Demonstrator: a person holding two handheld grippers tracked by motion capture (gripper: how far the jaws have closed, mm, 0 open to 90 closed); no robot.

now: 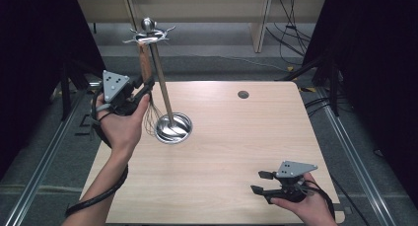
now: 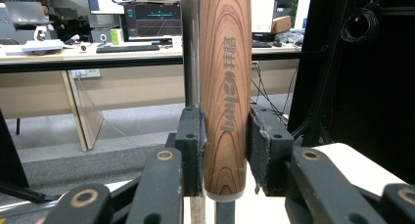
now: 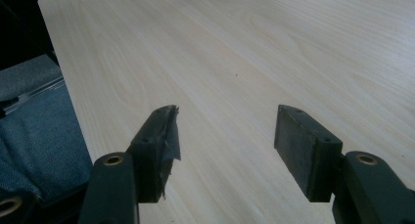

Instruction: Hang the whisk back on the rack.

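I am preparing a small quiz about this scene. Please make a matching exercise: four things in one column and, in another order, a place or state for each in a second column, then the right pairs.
Things:
1. whisk handle
2. left gripper
3. right gripper
4. stand base

Places or states:
A. jaws apart over bare table, holding nothing
B. round and shiny, resting on the table
C. wooden, upright beside the metal pole
D. jaws on both sides of the wooden handle

Pairs: 1-C, 2-D, 3-A, 4-B
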